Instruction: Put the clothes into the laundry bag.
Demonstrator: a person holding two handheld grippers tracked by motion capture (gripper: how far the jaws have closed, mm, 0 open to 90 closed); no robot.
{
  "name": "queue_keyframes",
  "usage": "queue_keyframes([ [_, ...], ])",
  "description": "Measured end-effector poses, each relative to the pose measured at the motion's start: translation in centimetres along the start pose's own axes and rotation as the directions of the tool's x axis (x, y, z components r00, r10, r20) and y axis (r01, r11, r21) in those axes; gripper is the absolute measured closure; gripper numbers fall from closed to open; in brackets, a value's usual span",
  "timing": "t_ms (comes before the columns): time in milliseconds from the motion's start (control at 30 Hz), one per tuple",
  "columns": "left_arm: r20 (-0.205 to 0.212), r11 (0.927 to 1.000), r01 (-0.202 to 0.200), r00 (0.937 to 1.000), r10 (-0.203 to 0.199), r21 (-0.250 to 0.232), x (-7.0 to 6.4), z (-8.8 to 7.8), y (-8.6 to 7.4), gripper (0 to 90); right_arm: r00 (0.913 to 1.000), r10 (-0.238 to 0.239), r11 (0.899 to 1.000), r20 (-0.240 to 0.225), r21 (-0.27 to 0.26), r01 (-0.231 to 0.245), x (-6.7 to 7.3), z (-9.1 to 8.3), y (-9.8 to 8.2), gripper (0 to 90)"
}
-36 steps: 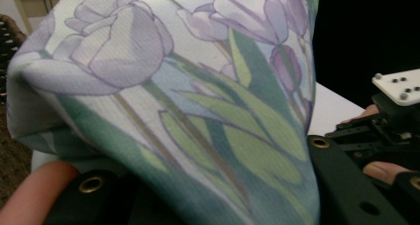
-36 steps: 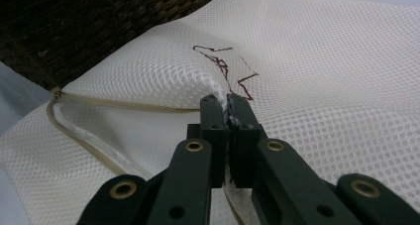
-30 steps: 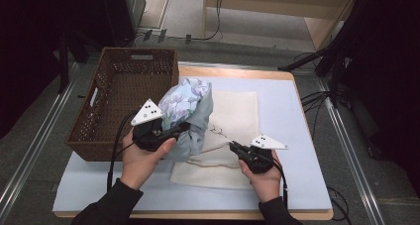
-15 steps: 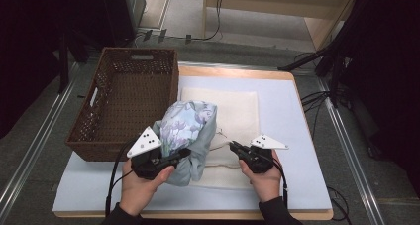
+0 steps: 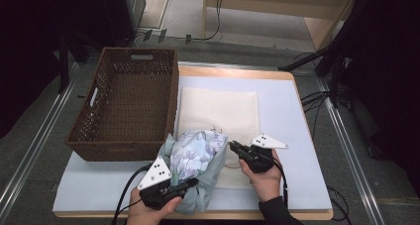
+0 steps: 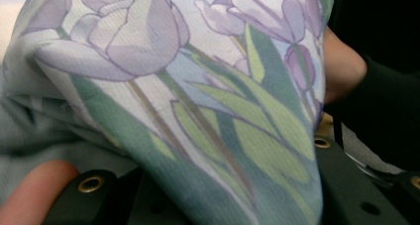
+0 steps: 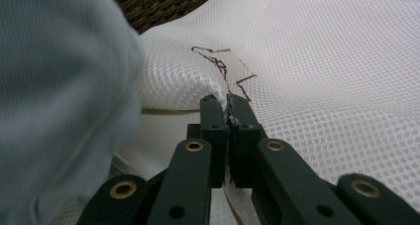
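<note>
Counter (image 5: pixel 302 136): pale blue top with a wooden rim; it carries everything below.
Basket (image 5: pixel 130 103): brown wicker, at the far left of the counter, with its near right corner just beside the bundle.
Mesh (image 5: pixel 220 113): white netted cloth, spread flat right of the basket; its near edge is lifted into a fold with dark stitching, seen in the right gripper view (image 7: pixel 317 86).
Bundle (image 5: pixel 195 158): tulip-print cloth, pale green, bunched at the near middle of the counter, overlapping the mesh's near left corner; the print is close up in the left gripper view (image 6: pixel 198 86).
Left gripper (image 5: pixel 190 185): at the near edge of the counter, its fingers clamped on the bundle's near side, cloth draped over them.
Right gripper (image 5: pixel 234 146): right of the bundle, its fingers pinched tight on the mesh's raised fold (image 7: pixel 227 103).
</note>
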State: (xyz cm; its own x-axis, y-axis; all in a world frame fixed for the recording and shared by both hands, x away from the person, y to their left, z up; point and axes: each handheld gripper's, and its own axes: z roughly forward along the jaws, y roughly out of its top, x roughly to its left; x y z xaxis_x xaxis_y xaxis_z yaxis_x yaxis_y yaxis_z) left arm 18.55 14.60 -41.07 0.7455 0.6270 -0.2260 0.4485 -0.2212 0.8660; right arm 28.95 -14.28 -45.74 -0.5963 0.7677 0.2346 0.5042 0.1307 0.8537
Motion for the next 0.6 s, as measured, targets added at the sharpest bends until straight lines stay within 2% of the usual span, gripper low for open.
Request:
queue_keyframes([
  [67, 0.011, 0.9997, 0.015, 0.9998, -0.015, 0.017, -0.1, 0.4, -0.9, 68.9, 1.0000, 0.003, 1.000, -0.001, 0.001, -0.003, -0.1, 0.0, 0.0, 88.0],
  [133, 0.010, 0.9990, 0.016, 0.9998, -0.016, 0.043, -0.1, 0.7, -1.6, 68.7, 1.0000, 0.002, 1.000, -0.002, 0.002, -0.002, -0.2, 0.0, 0.0, 88.0],
  [200, 0.015, 0.9986, 0.018, 0.9997, -0.019, 0.049, -0.1, 0.9, -1.9, 68.3, 1.0000, 0.001, 1.000, -0.003, 0.000, -0.001, -0.2, 0.0, 0.0, 88.0],
  [367, 0.024, 0.9896, 0.024, 0.9993, -0.028, 0.142, 0.1, 2.5, -3.4, 65.2, 1.0000, 0.004, 1.000, -0.004, -0.001, -0.004, -0.1, 0.0, 0.1, 88.0],
  [467, 0.025, 0.9813, 0.038, 0.9988, -0.043, 0.189, 0.6, 3.6, -3.8, 58.8, 1.0000, 0.005, 1.000, -0.003, -0.004, -0.005, 0.0, -0.1, 0.1, 88.0],
  [600, 0.014, 0.9780, 0.054, 0.9982, -0.058, 0.202, 0.8, 4.3, -4.0, 43.8, 1.0000, 0.000, 1.000, -0.004, -0.013, 0.000, 0.1, -0.2, 0.2, 88.0],
])
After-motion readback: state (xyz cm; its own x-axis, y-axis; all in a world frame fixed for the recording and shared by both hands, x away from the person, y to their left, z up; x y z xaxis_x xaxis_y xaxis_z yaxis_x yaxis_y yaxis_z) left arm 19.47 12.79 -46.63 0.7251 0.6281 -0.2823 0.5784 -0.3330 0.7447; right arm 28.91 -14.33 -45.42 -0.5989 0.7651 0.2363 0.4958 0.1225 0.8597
